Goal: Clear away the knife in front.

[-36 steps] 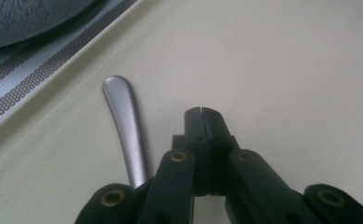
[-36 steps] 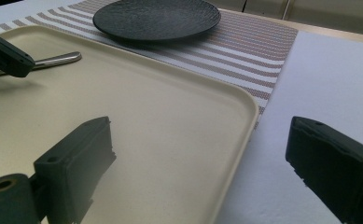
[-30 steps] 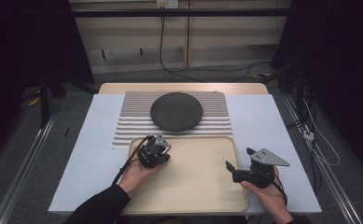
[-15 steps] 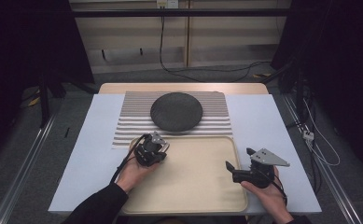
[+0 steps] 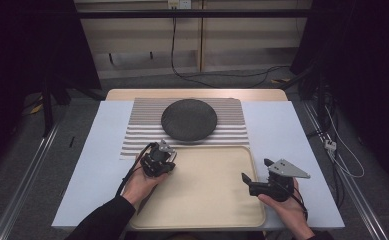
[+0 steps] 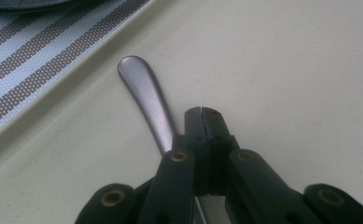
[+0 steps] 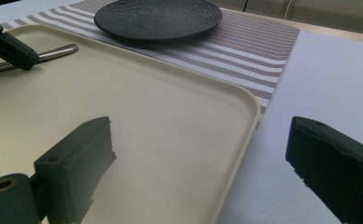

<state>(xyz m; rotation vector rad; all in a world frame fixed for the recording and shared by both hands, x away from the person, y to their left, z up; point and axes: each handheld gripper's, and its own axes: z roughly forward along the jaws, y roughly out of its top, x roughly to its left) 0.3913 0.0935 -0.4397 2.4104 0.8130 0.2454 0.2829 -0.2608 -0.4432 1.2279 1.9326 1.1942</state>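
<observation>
A beige tray (image 5: 207, 205) lies at the table's near edge. My left gripper (image 5: 166, 155) hovers over its far left corner, its jaws shut tip to tip (image 6: 201, 112). A metal utensil handle (image 6: 144, 93) lies on the tray, running just left of the jaw tips and under them; I cannot tell whether it is gripped. In the right gripper view the handle's end (image 7: 58, 50) pokes out past the left gripper (image 7: 16, 51). My right gripper (image 5: 256, 171) stands open at the tray's right rim (image 7: 244, 121), one jaw over the tray and one over the tablecloth, with nothing between them (image 7: 202, 154).
Beyond the tray, a dark round plate (image 5: 189, 119) sits on a striped placemat (image 5: 137, 135). A pale cloth (image 5: 282, 130) covers the table on both sides. Cables run across the floor behind the table.
My left gripper has shifted slightly to the left over the tray's far left corner. The right gripper has not moved.
</observation>
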